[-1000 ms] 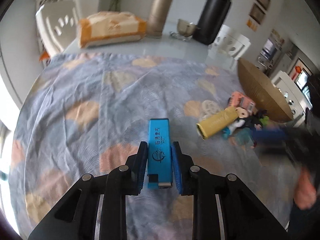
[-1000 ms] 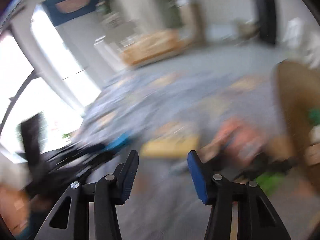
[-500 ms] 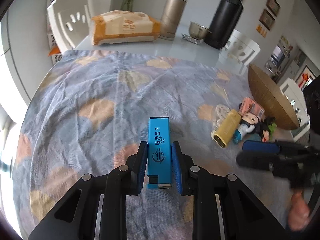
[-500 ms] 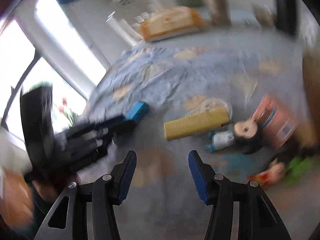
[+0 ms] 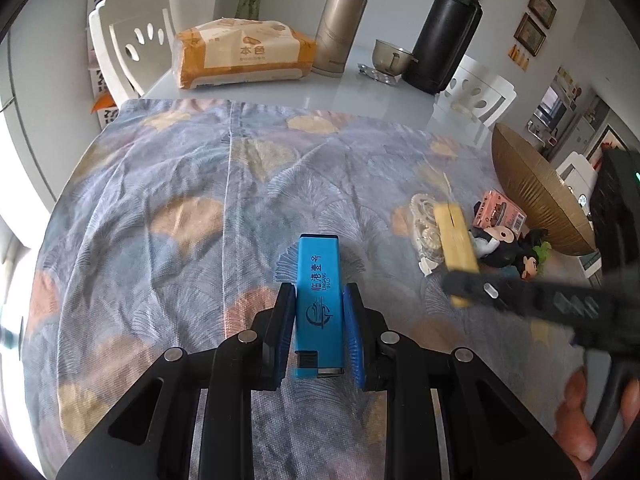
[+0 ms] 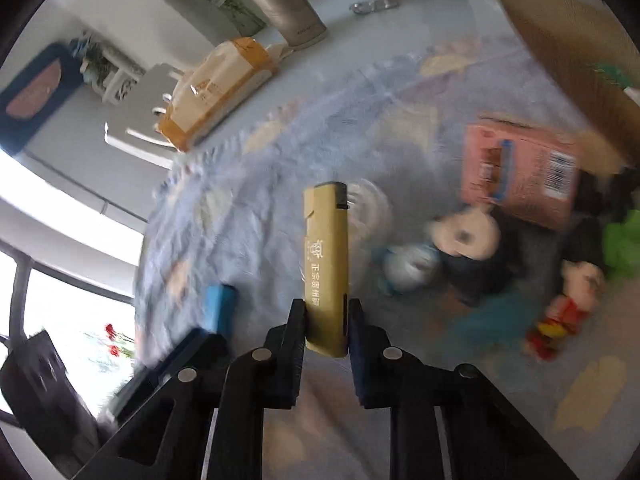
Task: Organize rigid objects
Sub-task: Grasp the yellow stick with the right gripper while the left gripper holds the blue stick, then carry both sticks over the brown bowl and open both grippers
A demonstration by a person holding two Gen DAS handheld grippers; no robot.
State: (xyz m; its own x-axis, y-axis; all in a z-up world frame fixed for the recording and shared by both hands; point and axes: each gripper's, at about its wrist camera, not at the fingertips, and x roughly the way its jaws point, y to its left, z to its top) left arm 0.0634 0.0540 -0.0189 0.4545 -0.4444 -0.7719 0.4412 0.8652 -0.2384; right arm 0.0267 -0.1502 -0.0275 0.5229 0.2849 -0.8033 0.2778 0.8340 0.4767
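Note:
My left gripper is shut on a blue lighter, held above the patterned cloth. My right gripper is shut on a yellow lighter, which points away from me. In the left wrist view the right gripper reaches in from the right with the yellow lighter. The blue lighter also shows in the right wrist view. A pink box, a Mickey figure and a small doll lie beside it.
A wicker basket stands tilted at the right edge. A clear bead ring lies under the yellow lighter. A tissue pack, a steel tumbler, a metal bowl and a black flask stand at the back.
My right gripper moved in on the yellow lighter, closed on it and turned it end-on. My left gripper kept its hold on the blue lighter and moved slightly.

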